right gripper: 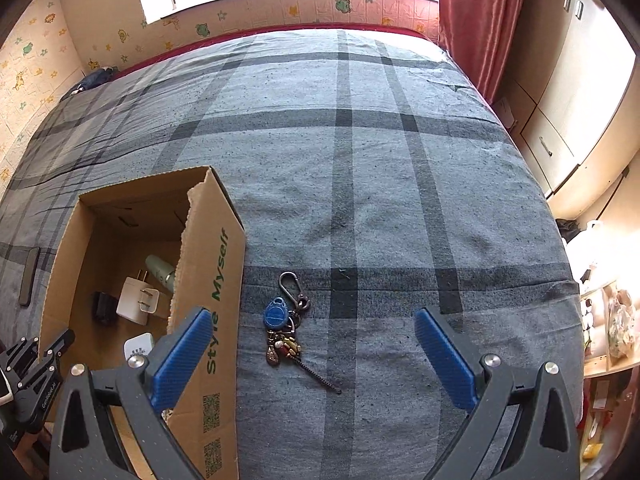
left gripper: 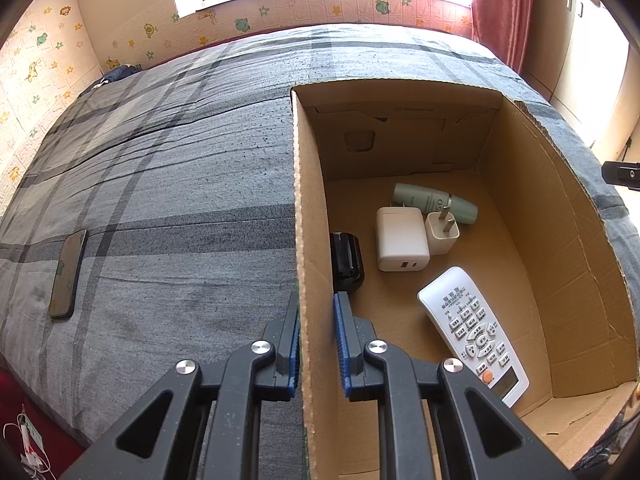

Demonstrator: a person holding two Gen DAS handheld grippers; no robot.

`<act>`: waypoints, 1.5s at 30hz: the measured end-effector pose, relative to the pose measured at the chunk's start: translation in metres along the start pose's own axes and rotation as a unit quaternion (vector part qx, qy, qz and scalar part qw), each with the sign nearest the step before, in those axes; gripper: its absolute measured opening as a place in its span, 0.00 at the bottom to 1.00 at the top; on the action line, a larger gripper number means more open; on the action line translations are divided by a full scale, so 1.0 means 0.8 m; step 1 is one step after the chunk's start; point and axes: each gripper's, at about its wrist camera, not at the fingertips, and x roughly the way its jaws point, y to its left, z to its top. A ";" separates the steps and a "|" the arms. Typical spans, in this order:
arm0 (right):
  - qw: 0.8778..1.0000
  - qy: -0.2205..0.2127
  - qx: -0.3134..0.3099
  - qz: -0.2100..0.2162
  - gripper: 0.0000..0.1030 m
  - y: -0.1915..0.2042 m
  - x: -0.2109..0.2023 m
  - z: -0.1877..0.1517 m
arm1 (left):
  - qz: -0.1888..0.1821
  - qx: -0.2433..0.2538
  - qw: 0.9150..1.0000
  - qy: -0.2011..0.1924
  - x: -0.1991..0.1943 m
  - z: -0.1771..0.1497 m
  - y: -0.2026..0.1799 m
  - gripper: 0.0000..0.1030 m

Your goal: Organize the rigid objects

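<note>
Left gripper [left gripper: 317,344]: jaws pressed together on the near left wall of the cardboard box [left gripper: 308,200], one pad outside, one inside. It appears to be steadying the box.

Right gripper [right gripper: 314,350]: jaws spread wide, nothing between the pads, hovering over the bedspread [right gripper: 360,200] just right of the box.

Key bunch [right gripper: 286,326] lies flat on the bedspread between the spread jaws and slightly ahead of them, just beside the box's right wall but apart from it. Blue fob, carabiner at the far end, small charms and a thin chain trailing toward the near side.

Handling, judged: light but loose; metal parts will slide and swing, and the chain will dangle. Best hold looks like the dense cluster around the fob and ring, not the chain or carabiner tip. The bedspread is soft, so the pads can press in beneath.

Inside the box, near to far: remote [left gripper: 472,332], black item [left gripper: 347,260] against the left wall, two white chargers [left gripper: 402,240], green tube [left gripper: 434,202].

Phone [left gripper: 68,274] lies on the bedspread well left of the box.

Room, judged: the box's right wall stands tall, with a ragged torn top edge; the keys must lift clear over it. Floor space is free along the right inner side. Bed beyond is open.
</note>
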 end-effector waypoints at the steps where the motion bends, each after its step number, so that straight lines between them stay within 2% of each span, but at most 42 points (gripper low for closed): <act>1: 1.000 0.004 0.003 0.000 1.00 -0.003 0.005 -0.002 | 0.000 0.000 1.000 0.000 0.000 0.000 0.000 0.16; 15: 0.999 0.041 0.000 0.017 0.98 -0.015 0.054 -0.021 | 0.000 0.001 1.000 0.000 0.000 0.001 0.000 0.16; 21: 0.997 0.066 -0.012 0.031 0.76 -0.010 0.075 -0.024 | 0.000 0.000 1.000 0.000 0.000 0.001 0.000 0.16; 29: 0.995 0.076 -0.062 0.035 0.69 0.016 0.107 -0.031 | 0.000 0.000 1.000 0.000 0.000 0.001 0.000 0.16; 31: 0.994 0.082 -0.067 0.041 0.62 0.019 0.115 -0.032 | 0.001 0.000 1.000 0.000 0.000 0.001 0.000 0.16; 35: 0.992 0.092 -0.070 0.055 0.61 0.023 0.128 -0.034 | 0.001 0.001 1.000 0.000 0.000 0.001 0.000 0.16; 45: 0.989 0.110 -0.081 0.048 0.60 0.026 0.160 -0.041 | 0.002 0.000 1.000 0.001 0.001 -0.001 0.000 0.16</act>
